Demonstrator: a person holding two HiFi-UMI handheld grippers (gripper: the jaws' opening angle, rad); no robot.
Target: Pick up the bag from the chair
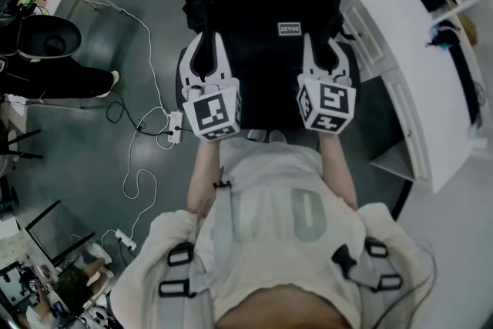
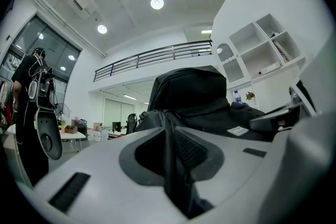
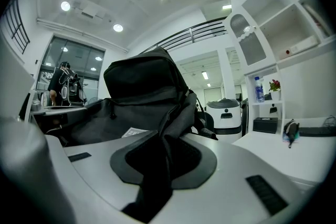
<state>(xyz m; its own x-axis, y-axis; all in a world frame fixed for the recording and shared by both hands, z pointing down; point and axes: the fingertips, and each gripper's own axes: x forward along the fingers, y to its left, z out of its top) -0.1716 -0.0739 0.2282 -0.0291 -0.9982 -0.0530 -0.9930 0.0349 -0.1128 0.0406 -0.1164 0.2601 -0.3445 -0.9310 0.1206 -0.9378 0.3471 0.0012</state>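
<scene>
Grasp done: left gripper (image 1: 206, 52) jaws pinched narrow on fabric at the bag's (image 1: 262, 4) left, right gripper (image 1: 323, 50) likewise at its right. Lifting clear probably remains; chair hidden.

Bag and straps slipping partly out of sight

The bag (image 1: 262, 19) is running off the head view's top edge and covering whatever is bearing it, and its label (image 1: 289, 29) is showing print too small to read. A bag strap (image 2: 170, 165) is vanishing between the jaws of the left gripper (image 2: 169, 131), and the other strap (image 3: 152, 181) between those of the right gripper (image 3: 163, 139), both ends hidden. A person (image 1: 69, 77) is being cut off by the left edge.
</scene>
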